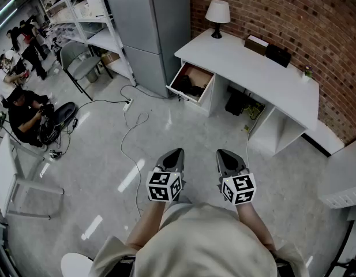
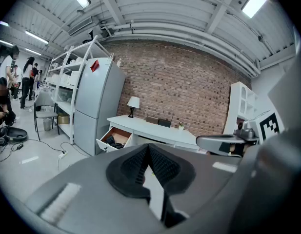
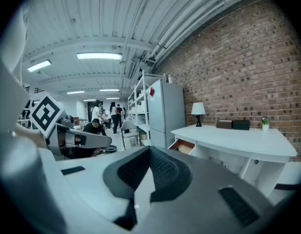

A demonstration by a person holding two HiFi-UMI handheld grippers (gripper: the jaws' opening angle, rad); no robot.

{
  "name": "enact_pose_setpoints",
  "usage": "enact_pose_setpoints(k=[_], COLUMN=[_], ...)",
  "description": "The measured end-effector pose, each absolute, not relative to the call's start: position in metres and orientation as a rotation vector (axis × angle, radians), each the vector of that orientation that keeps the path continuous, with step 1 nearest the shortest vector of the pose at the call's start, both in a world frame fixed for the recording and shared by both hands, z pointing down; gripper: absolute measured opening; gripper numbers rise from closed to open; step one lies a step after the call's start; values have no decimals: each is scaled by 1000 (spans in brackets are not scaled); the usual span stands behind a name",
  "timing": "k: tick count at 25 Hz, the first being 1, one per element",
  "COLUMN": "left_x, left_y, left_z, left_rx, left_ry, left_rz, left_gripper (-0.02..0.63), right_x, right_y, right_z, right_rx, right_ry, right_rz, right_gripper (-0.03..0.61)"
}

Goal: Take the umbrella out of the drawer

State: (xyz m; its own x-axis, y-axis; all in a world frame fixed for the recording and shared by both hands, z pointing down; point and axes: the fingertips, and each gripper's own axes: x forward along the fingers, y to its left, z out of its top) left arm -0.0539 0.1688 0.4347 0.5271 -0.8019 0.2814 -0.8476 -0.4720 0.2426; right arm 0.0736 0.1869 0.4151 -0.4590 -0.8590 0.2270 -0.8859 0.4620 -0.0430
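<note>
Standing well back on the floor point(image 1: 108, 154), the person is holding both tools out in front, nowhere near the target. The left tool point(image 1: 174, 153) is showing its jaws pressed together with nothing between them. The right tool point(image 1: 224, 153) is doing the same, jaws together and empty.

A drawer point(image 1: 184, 94) is hanging open at the left end of the white bench point(image 1: 241, 62), just beside the grey cabinet point(image 1: 160, 27). A dark bundle point(image 1: 192, 89) is lying inside it. I'm reading that as the umbrella, but it is too small to be sure, and its long axis isn't readable from here.

The key relation is that the drawer is sitting ahead of both tools and well apart from them, with bare floor between. In the head view it is falling between the two tools' lines, a little closer to the left one. In the left gripper view the drawer point(image 2: 113, 138) is showing left of the left tool point(image 2: 149, 149). In the right gripper view the drawer point(image 3: 185, 146) is showing right of the right tool point(image 3: 150, 152). So neither tool is aiming straight at it.

My judgement is that closing the gap is coming first, then opening one tool and reaching into the drawer from its open top. The left looks marginally nearer, but either arm is looking workable.
</note>
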Motion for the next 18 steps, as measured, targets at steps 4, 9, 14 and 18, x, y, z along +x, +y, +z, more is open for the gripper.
enact_pose_setpoints(k=[4,9,14,18], left_x=[-52,-47,-50,-48], left_y=[176,182,182,185], left_z=[435,437,436,438], left_rx=[2425,2434,2421,2406], left_ry=[-1361,-1342,-1352,-1370], left_rz=[177,196,188,200], left_gripper=[12,12,12,12], right_x=[76,81,80,86], right_y=[189,191,192,194], right_z=[417,418,418,420], right_rx=[1523,1537,1527,1524], right_ry=[-2533,-2536,-2546,-2566], right_rz=[249,268,280,321], right_gripper=[0,0,0,0])
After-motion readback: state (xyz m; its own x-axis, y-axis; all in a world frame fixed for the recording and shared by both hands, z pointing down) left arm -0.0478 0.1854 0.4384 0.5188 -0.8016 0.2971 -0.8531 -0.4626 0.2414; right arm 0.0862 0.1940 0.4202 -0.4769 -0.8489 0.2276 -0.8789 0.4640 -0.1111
